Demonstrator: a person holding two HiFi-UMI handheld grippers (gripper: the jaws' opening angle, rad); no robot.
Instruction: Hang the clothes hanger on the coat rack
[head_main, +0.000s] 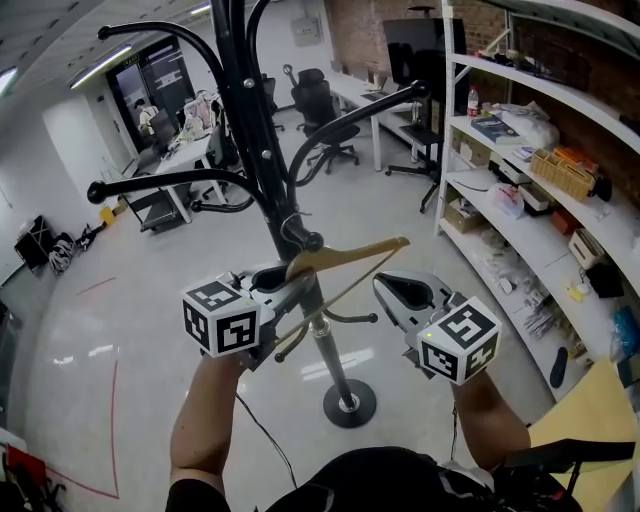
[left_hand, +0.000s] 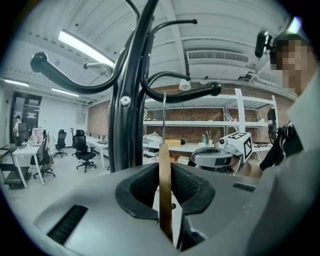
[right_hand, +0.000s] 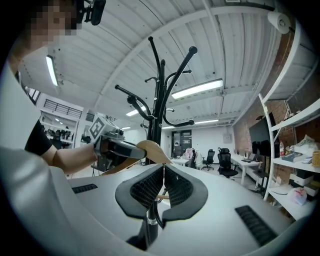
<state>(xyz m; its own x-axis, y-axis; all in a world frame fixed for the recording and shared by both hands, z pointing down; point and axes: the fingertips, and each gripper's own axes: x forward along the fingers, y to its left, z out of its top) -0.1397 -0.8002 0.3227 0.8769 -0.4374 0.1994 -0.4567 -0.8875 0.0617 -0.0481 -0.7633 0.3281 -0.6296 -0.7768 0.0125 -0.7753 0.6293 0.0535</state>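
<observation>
**A:** Why grip it there?
**B:** My left claw (head_main: 290, 283) is clamped on the wooden hanger (head_main: 350, 255) at its shoulder, so the hook (left_hand: 164, 117) points up beside the coat rack (head_main: 255, 130) pole. It isn't hung yet, I'd say. My right claw (head_main: 395, 288) is pinched together, empty, alongside.
**A:** And around you?
**B:** A glossy grey floor (head_main: 150, 400), office desks (head_main: 185, 155) and shelves (head_main: 520, 190) at the right.

Smooth wooden clothes hanger (head_main: 350, 253), glossy black metal coat rack (head_main: 256, 130)

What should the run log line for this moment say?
left gripper: shut on wooden hanger | right gripper: shut, empty | wooden hanger: beside coat rack | hung: unclear
</observation>
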